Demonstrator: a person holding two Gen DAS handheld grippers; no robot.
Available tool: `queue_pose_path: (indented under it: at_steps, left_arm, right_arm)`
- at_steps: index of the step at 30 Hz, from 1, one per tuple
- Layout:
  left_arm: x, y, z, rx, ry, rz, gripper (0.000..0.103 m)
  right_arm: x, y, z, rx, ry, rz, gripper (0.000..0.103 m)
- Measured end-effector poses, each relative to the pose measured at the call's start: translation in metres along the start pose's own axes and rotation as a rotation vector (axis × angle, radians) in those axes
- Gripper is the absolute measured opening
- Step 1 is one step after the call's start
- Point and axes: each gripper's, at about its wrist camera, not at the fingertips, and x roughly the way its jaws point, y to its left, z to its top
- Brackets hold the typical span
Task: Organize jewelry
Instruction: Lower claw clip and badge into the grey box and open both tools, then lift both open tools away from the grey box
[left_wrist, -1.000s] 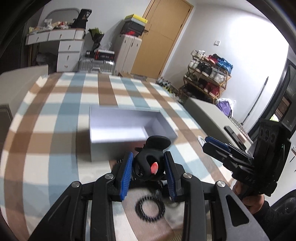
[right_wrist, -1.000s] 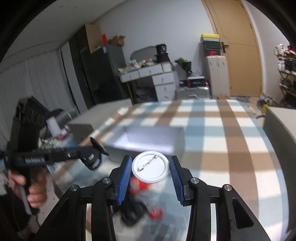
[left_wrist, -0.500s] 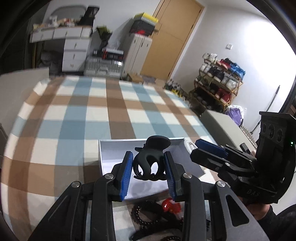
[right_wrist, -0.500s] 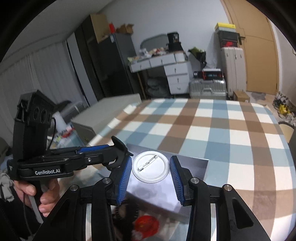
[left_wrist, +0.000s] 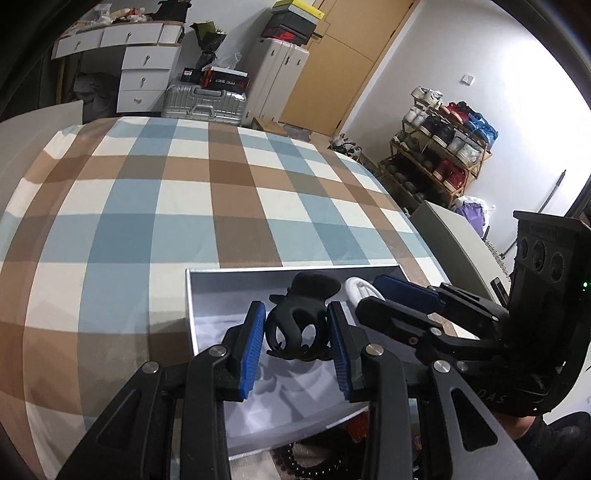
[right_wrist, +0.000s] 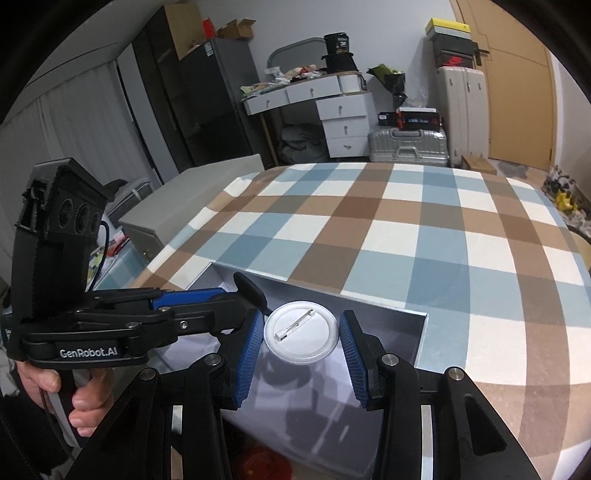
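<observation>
My left gripper (left_wrist: 297, 343) is shut on a black hair claw clip (left_wrist: 299, 325) and holds it over the open grey box (left_wrist: 207, 280). My right gripper (right_wrist: 301, 347) is shut on a white round pin badge (right_wrist: 301, 334), its pin side facing the camera, also over the box (right_wrist: 421, 343). The right gripper shows in the left wrist view (left_wrist: 373, 295) just right of the clip, with the badge's edge (left_wrist: 356, 288). The left gripper shows in the right wrist view (right_wrist: 240, 295) just left of the badge.
The box lies on a blue, brown and white checked cloth (left_wrist: 155, 206). A black bead bracelet (left_wrist: 314, 465) and a red item (left_wrist: 354, 428) lie on the cloth in front of the box. Furniture and a shoe rack (left_wrist: 439, 155) stand beyond the table.
Both grippers have risen from the loose jewelry and moved forward over the box, each carrying its item. The box now lies directly beneath them.
</observation>
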Motion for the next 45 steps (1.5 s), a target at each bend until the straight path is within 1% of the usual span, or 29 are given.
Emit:
queue_pose_path:
  at_steps: [1, 2, 3, 4, 5, 6, 7, 9, 11, 14, 15, 17, 19, 21, 23, 25, 30, 34, 36, 40, 43, 45]
  left_arm:
    - [0.000, -0.001, 0.001, 0.006, 0.002, 0.013, 0.030]
    - [0.001, -0.002, 0.001, 0.014, 0.005, 0.029, 0.034]
    - [0.001, -0.003, 0.001, 0.018, 0.005, 0.035, 0.035]
    - [0.001, -0.003, 0.002, 0.017, 0.002, 0.032, 0.040]
    - [-0.001, -0.003, 0.002, 0.014, -0.002, 0.028, 0.048]
    - [-0.003, -0.003, 0.002, 0.012, -0.009, 0.027, 0.051]
    - [-0.005, -0.003, 0.002, 0.011, -0.017, 0.030, 0.057]
    - [-0.011, -0.003, 0.000, 0.010, -0.032, 0.029, 0.059]
    - [-0.014, -0.003, -0.001, 0.010, -0.039, 0.047, 0.063]
    - [-0.019, -0.004, -0.002, 0.006, -0.052, 0.057, 0.064]
    - [-0.020, -0.004, -0.002, 0.006, -0.055, 0.065, 0.065]
    - [-0.025, -0.007, -0.003, 0.009, -0.070, 0.078, 0.066]
    - [-0.029, -0.010, -0.004, 0.016, -0.084, 0.087, 0.066]
    - [-0.033, -0.015, -0.004, 0.029, -0.098, 0.106, 0.068]
    - [-0.038, -0.019, -0.005, 0.041, -0.117, 0.122, 0.073]
    - [-0.043, -0.022, -0.007, 0.052, -0.140, 0.132, 0.076]
    - [-0.058, -0.028, -0.012, 0.062, -0.194, 0.163, 0.082]
    - [-0.069, -0.033, -0.018, 0.067, -0.231, 0.193, 0.083]
    - [-0.073, -0.037, -0.023, 0.076, -0.248, 0.214, 0.084]
    - [-0.083, -0.046, -0.034, 0.087, -0.287, 0.243, 0.091]
    - [-0.091, -0.051, -0.043, 0.096, -0.321, 0.265, 0.100]
    - [-0.096, -0.054, -0.049, 0.101, -0.347, 0.281, 0.102]
  right_arm:
    - [0.000, -0.001, 0.001, 0.006, -0.007, -0.002, 0.043]
    - [0.001, -0.002, 0.001, 0.011, -0.006, -0.003, 0.044]
    - [0.002, -0.002, 0.002, 0.012, -0.003, -0.003, 0.048]
    - [0.002, -0.002, 0.002, 0.012, -0.001, -0.005, 0.051]
    - [0.000, -0.002, 0.002, 0.012, -0.008, -0.006, 0.057]
    - [-0.003, -0.001, 0.001, 0.012, -0.017, -0.006, 0.058]
    - [-0.006, -0.001, 0.001, 0.013, -0.032, -0.006, 0.060]
    - [-0.014, -0.002, -0.001, 0.016, -0.059, -0.010, 0.074]
    - [-0.025, -0.003, -0.003, 0.026, -0.093, -0.021, 0.077]
    - [-0.042, -0.004, -0.004, 0.036, -0.134, -0.022, 0.079]
    - [-0.046, -0.004, -0.003, 0.038, -0.145, -0.026, 0.083]
    - [-0.058, -0.003, -0.004, 0.047, -0.175, -0.037, 0.087]
    - [-0.066, -0.003, -0.004, 0.052, -0.194, -0.037, 0.088]
    - [-0.074, -0.001, -0.004, 0.055, -0.209, -0.036, 0.091]
    - [-0.082, 0.002, -0.005, 0.055, -0.227, -0.042, 0.093]
    - [-0.088, 0.005, -0.006, 0.049, -0.236, -0.039, 0.094]
    - [-0.109, 0.017, -0.012, 0.042, -0.276, -0.050, 0.103]
    - [-0.125, 0.027, -0.019, 0.020, -0.314, -0.066, 0.103]
    - [-0.132, 0.033, -0.023, 0.002, -0.317, -0.081, 0.103]
    - [-0.144, 0.041, -0.032, -0.010, -0.331, -0.090, 0.103]
    - [-0.153, 0.047, -0.039, -0.023, -0.337, -0.105, 0.103]
    - [-0.158, 0.053, -0.044, -0.048, -0.325, -0.116, 0.103]
